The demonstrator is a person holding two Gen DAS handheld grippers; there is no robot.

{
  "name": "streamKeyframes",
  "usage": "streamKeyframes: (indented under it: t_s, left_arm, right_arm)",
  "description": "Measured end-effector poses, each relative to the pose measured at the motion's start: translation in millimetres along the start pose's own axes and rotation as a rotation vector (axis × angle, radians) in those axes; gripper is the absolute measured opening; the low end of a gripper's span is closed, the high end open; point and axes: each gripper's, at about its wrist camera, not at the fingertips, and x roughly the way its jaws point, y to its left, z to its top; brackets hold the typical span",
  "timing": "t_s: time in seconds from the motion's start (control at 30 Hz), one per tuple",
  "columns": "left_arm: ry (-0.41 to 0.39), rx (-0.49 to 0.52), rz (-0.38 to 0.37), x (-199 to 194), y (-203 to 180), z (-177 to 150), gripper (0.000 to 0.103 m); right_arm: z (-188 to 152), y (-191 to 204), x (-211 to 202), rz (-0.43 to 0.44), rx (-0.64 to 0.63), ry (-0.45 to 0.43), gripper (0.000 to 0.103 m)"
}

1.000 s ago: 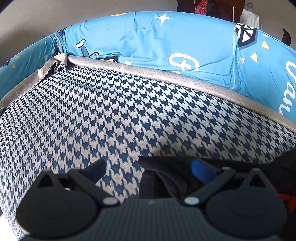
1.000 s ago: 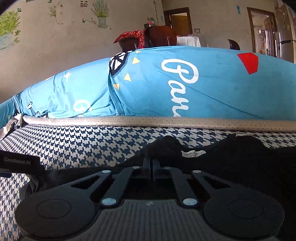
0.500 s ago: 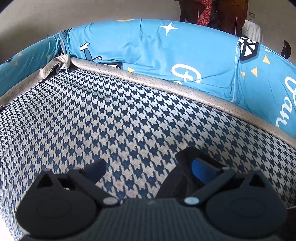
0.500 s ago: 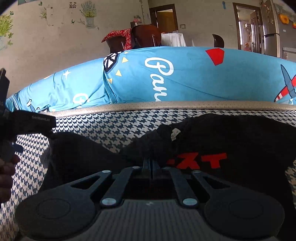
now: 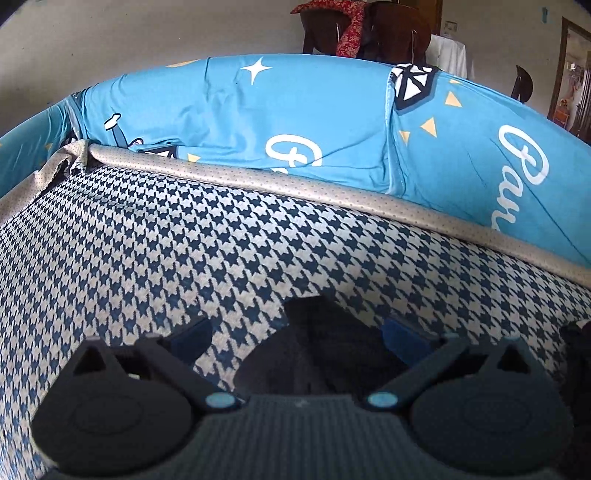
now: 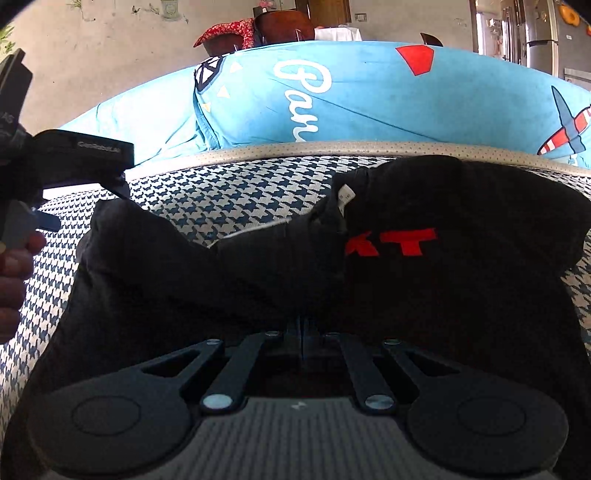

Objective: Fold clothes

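Observation:
A black garment (image 6: 443, 277) with red letters lies crumpled on the houndstooth sofa seat (image 6: 221, 195). My right gripper (image 6: 301, 326) is shut on a fold of it near the front edge, and the cloth bunches up around the closed fingers. In the left wrist view my left gripper (image 5: 297, 332) stands open above the seat (image 5: 184, 240). A corner of the black garment (image 5: 325, 350) lies between its wide-apart blue pads (image 5: 402, 336), which do not press on it. The right wrist view shows the left gripper's housing (image 6: 85, 153) at the garment's left corner, held by a hand (image 6: 14, 266).
Blue printed cushions (image 5: 295, 118) line the back of the sofa behind a beige piped edge (image 5: 332, 192). In the room behind stand a dark wooden chair with a red cloth (image 6: 236, 31) and a doorway. Bare houndstooth seat stretches left of the garment.
The right gripper has dragged the garment, and its red letters have come into view. The left gripper has shifted so the garment's corner now sits between its open jaws.

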Motion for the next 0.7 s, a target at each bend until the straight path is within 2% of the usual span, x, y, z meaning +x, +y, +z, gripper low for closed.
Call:
streamKeyframes:
  t_s: [0.17, 0.5, 0.57, 0.63, 0.7]
  left_arm:
    - [0.104, 0.098, 0.084, 25.2, -12.4, -16.1, 0.103]
    - [0.099, 0.128, 0.094, 24.7, -7.3, -34.6, 0.103]
    - [0.093, 0.136, 0.09, 23.0, -5.9, -37.1, 0.103]
    - [0.092, 0.135, 0.081, 21.7, -3.5, -39.7, 0.103]
    - [0.101, 0.122, 0.068, 20.9, 0.2, -41.7, 0.103]
  right_arm:
    - [3.3, -6.0, -6.5, 0.029, -0.008, -0.009, 0.003]
    - [42.8, -7.8, -24.5, 0.121, -0.018, -0.17, 0.005]
    - [49.8, -4.7, -19.1, 0.132, -0.017, -0.19, 0.009]
    - [55.3, 0.3, -11.7, 0.149, -0.027, -0.198, 0.027]
    - [58.0, 5.4, -3.9, 0.151, -0.033, -0.209, 0.04]
